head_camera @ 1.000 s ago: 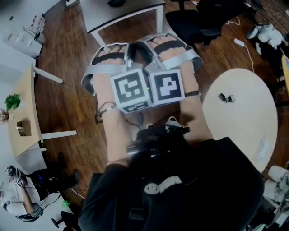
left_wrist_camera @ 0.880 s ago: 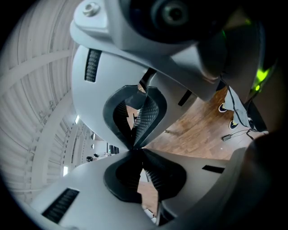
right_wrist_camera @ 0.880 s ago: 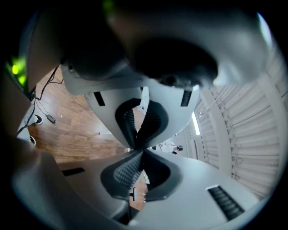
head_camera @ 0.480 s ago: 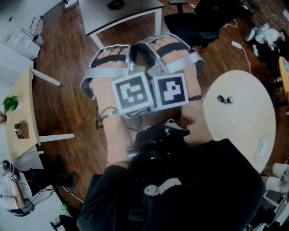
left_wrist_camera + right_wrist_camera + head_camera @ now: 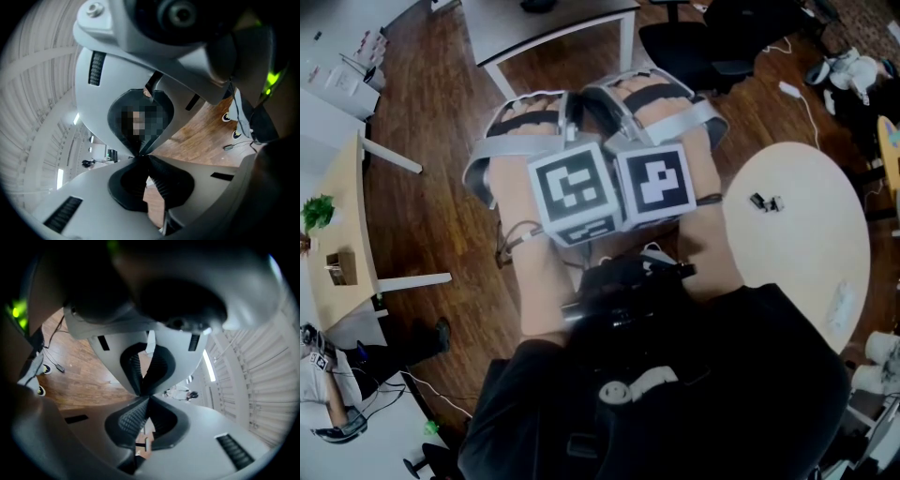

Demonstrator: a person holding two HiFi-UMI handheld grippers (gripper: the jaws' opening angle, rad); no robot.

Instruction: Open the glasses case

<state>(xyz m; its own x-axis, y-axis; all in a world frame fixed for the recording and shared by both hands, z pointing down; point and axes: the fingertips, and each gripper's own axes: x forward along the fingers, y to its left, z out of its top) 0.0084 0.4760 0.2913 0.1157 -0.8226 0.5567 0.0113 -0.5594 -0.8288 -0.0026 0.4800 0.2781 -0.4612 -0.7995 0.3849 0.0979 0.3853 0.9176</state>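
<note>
Left tongs (image 5: 140, 157): clenched, empty | right tongs (image 5: 149, 397): clenched, empty | held side by side above floor (image 5: 441, 216), judged idle | glasses case not seen

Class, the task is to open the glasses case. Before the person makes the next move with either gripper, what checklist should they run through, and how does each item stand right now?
1. The left gripper holds nothing: ok, its jaws are shut together with nothing between them.
2. The right gripper holds nothing: ok, shut and empty.
3. The jaws are apart, ready to grasp: not ok, both are shut.
4. The glasses case is in sight: not ok, no view shows one.
5. The small dark object on the round table is identified: cannot tell, too small.
</note>
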